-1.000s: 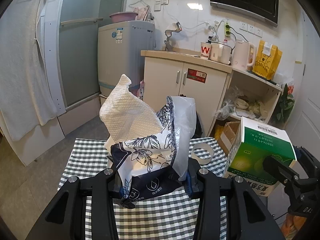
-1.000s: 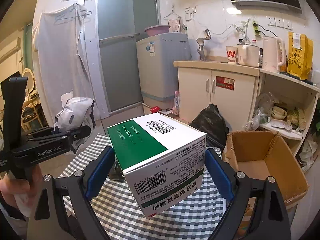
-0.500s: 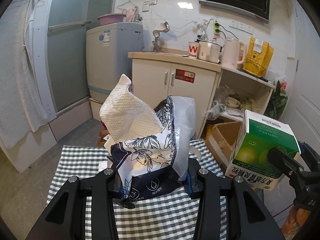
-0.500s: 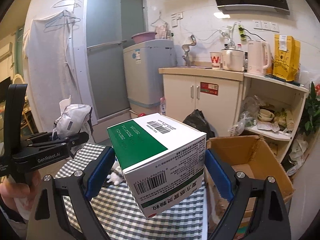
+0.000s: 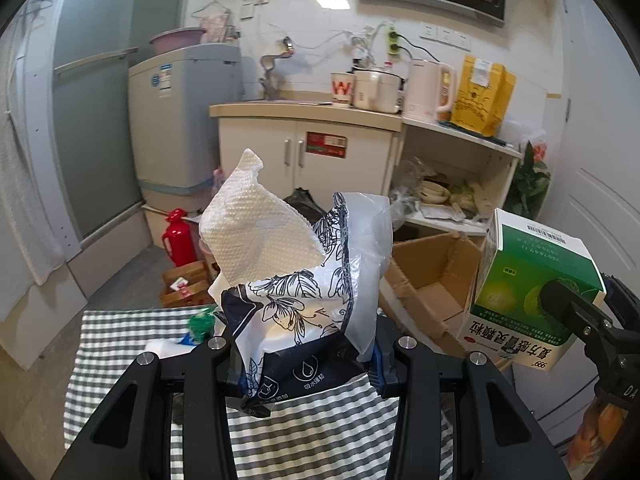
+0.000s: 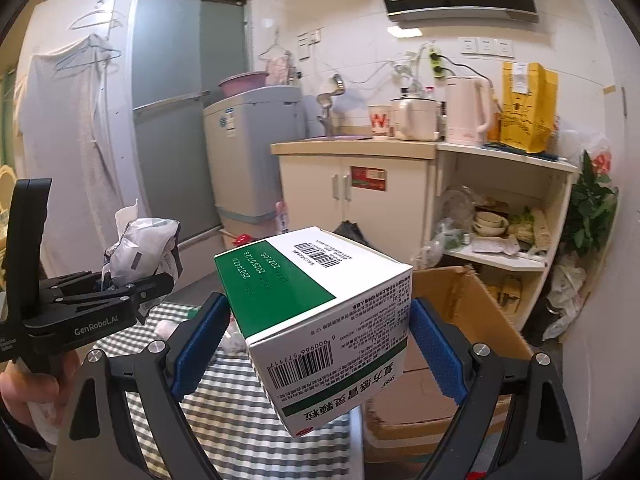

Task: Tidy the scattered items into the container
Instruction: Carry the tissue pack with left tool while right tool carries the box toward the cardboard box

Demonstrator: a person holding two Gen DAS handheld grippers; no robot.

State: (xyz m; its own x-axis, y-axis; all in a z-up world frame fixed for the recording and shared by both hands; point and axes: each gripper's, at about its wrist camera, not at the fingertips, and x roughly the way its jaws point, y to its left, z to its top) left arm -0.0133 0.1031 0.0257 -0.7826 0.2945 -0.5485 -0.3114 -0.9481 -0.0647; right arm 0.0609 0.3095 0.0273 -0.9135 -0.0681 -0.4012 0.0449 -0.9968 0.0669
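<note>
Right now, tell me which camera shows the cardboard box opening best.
The left wrist view: the cardboard box shows its open top and bare inside. In the right wrist view the green medicine box hides most of it, leaving only the right wall.

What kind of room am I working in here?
Most likely a small home kitchen or utility corner. A counter cabinet carries an electric kettle below wall sockets, a washing machine stands beside it, and open shelves hold bowls.
</note>
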